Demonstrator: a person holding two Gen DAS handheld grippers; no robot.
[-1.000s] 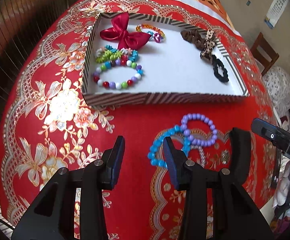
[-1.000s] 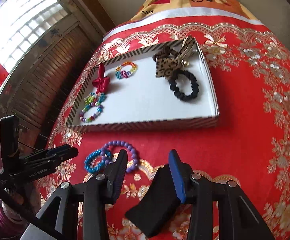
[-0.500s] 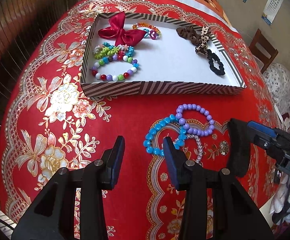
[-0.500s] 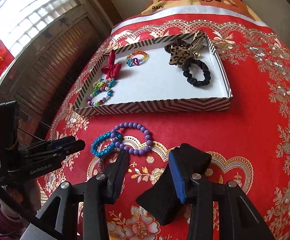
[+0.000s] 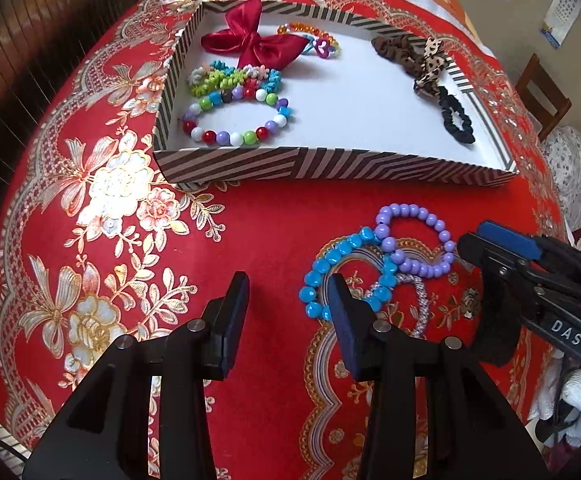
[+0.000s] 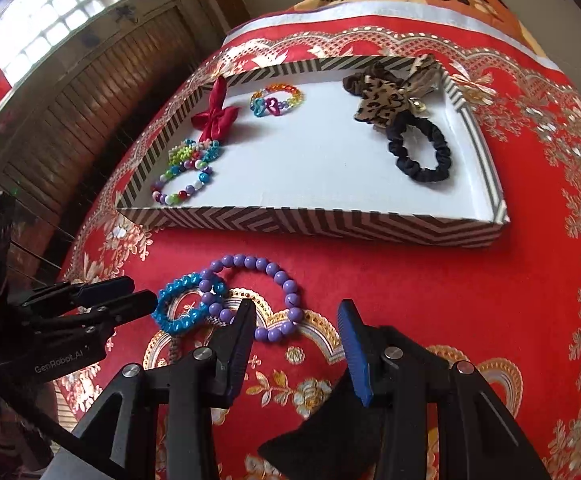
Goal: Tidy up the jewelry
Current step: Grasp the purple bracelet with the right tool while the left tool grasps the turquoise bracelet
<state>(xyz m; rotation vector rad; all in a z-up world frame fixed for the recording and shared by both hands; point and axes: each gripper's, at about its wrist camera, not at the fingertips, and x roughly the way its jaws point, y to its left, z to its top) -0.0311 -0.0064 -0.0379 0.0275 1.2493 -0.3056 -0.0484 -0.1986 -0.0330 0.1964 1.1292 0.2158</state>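
A blue bead bracelet [image 5: 330,264] [image 6: 178,304], a purple bead bracelet [image 5: 430,236] [image 6: 274,280] and a thin silvery bracelet [image 5: 418,300] lie overlapping on the red cloth in front of a striped tray [image 5: 290,164] [image 6: 310,224]. The tray holds a red bow [image 5: 254,40], several bead bracelets [image 5: 234,120], a leopard scrunchie [image 6: 382,96] and a black scrunchie [image 6: 418,152]. My left gripper [image 5: 288,304] is open, just left of the blue bracelet. My right gripper [image 6: 296,332] is open, low over the purple bracelet's near edge.
A black pouch [image 6: 330,432] lies on the cloth under the right gripper's right finger. The red floral cloth [image 5: 102,200] covers a rounded table. A wooden chair [image 5: 546,96] stands at the far right. Wooden shutters [image 6: 90,92] are on the left.
Both grippers have moved forward and lower toward the loose bracelets; the right one now sits just over the purple bracelet. Both stay open. The jewelry has not moved.
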